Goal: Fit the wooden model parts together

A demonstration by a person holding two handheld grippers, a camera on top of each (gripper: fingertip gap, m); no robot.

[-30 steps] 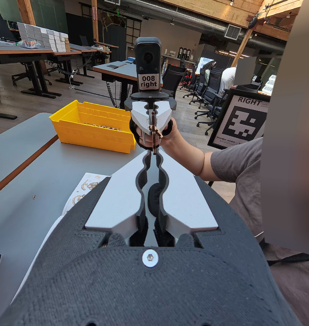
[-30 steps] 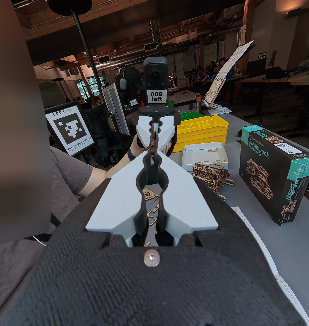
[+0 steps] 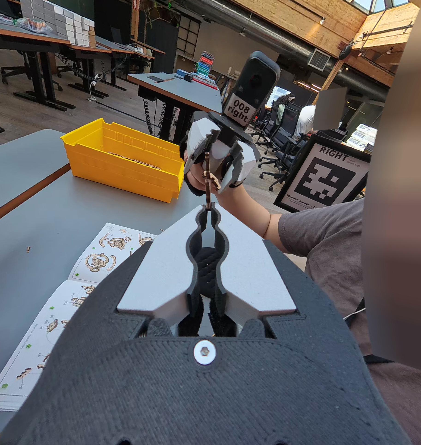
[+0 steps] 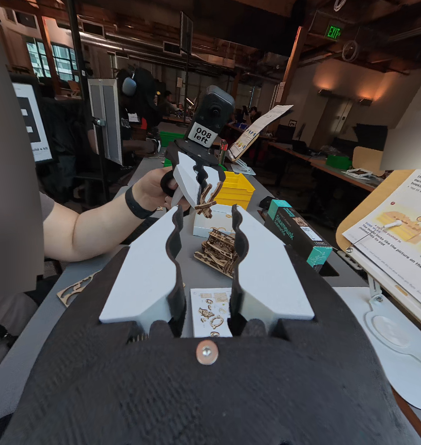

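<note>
Right gripper [image 4: 206, 212] now gapes empty; left gripper [image 3: 207, 207] pinches wooden part [image 3: 207, 179], crosspiece visible only rightward

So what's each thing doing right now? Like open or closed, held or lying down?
left gripper: shut on the wooden part
wooden part: held up in the air, two pieces crossed
right gripper: open, empty
yellow bin: on the table, open top
wooden model: partly built, standing on the table
kit box: lying on the table
instruction booklet: lying open

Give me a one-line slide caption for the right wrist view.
Open right hand-held gripper faces the left hand-held gripper pinching small brown laser-cut wooden parts above the grey table.
</note>
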